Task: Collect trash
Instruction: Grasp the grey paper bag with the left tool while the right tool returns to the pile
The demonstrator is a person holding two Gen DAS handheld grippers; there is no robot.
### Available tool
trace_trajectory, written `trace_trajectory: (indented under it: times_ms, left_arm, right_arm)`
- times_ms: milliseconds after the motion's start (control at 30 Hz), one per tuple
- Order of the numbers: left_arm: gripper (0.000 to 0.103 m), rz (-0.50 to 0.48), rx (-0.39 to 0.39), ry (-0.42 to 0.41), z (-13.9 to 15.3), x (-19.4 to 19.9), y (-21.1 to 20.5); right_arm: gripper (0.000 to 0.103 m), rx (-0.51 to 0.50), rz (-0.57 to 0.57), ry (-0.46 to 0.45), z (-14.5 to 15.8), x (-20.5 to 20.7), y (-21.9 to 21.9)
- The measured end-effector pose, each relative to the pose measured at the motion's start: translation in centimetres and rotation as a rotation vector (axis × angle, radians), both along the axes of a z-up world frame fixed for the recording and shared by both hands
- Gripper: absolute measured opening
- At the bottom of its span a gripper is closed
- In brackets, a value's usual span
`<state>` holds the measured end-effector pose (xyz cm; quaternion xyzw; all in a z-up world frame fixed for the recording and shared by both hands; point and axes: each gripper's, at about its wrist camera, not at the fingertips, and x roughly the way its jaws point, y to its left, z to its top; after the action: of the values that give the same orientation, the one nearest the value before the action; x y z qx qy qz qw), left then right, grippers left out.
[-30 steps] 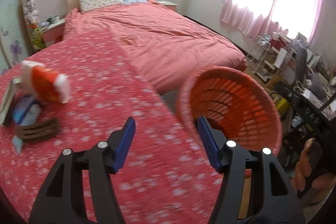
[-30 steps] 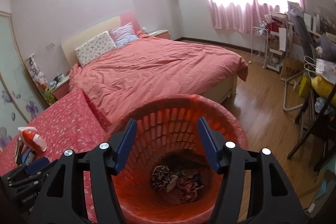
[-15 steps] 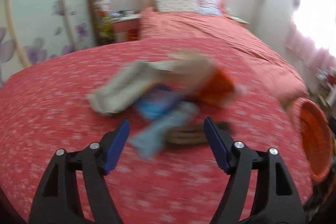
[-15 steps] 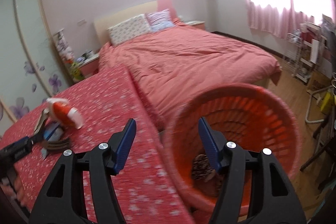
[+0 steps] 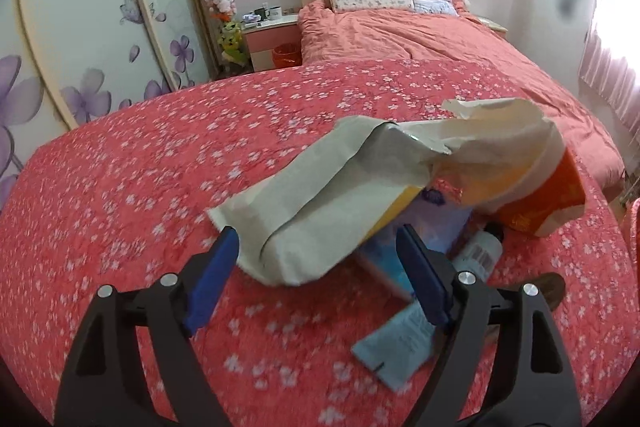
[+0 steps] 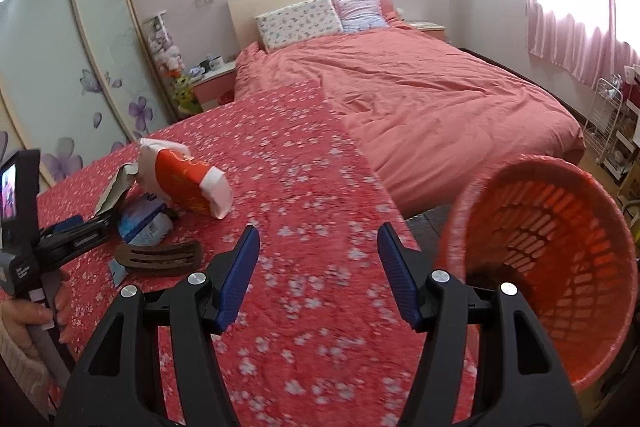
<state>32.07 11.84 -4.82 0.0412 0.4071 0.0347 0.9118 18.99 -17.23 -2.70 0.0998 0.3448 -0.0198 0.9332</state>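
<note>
A heap of trash lies on the red flowered cover (image 5: 120, 187): a torn grey cardboard piece (image 5: 320, 195), an orange and white bag (image 5: 536, 195), a blue packet (image 5: 400, 347), a blue box (image 6: 144, 221) and a brown slotted piece (image 6: 160, 257). My left gripper (image 5: 320, 275) is open, its fingers on either side of the near end of the cardboard. It also shows in the right wrist view (image 6: 76, 233) beside the heap. My right gripper (image 6: 318, 267) is open and empty above the cover, left of the orange basket (image 6: 540, 267).
The orange basket stands off the cover's right edge, with some trash dimly seen inside. A bed with a pink duvet (image 6: 420, 99) lies behind. A nightstand (image 5: 272, 39) and a sliding wardrobe (image 5: 80, 27) stand at the left. A wire rack (image 6: 612, 131) is at the right.
My left gripper swung left from the basket to the trash heap and closed in on the cardboard. My right gripper turned left, away from above the basket, over the cover.
</note>
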Motion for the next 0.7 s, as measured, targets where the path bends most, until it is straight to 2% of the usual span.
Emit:
trace_trajectory:
  times_ms: [100, 167, 267, 367, 433, 533, 700]
  left_arm:
    - [0.079, 0.016, -0.025, 0.024, -0.5, 1.1, 0.5]
    - [0.073, 0.031, -0.069, 0.033, -0.5, 1.7, 1.3]
    - [0.059, 0.065, -0.111, 0.043, -0.5, 2.7, 3.0]
    - [0.051, 0.073, -0.12, 0.038, -0.6, 3.0, 3.9]
    - [0.034, 0.076, -0.122, 0.032, -0.5, 3.2, 4.1]
    - [0.019, 0.083, -0.134, 0.024, -0.3, 3.6, 4.7]
    - [0.01, 0.122, -0.135, -0.006, 0.4, 3.5, 6.2]
  right_arm:
    - [0.061, -0.004, 0.012, 0.01, -0.4, 0.7, 0.9]
    - [0.061, -0.01, 0.019, 0.013, -0.5, 1.0, 1.3]
    - [0.061, -0.013, 0.025, 0.017, -0.7, 1.3, 1.8]
    - [0.061, -0.007, 0.036, 0.026, -0.9, 1.6, 2.2]
    - [0.061, -0.002, 0.045, 0.029, -0.9, 1.7, 2.5]
    - [0.061, 0.001, 0.055, 0.032, -1.0, 1.8, 3.0]
    - [0.061, 0.021, 0.088, 0.033, -0.9, 1.8, 3.9]
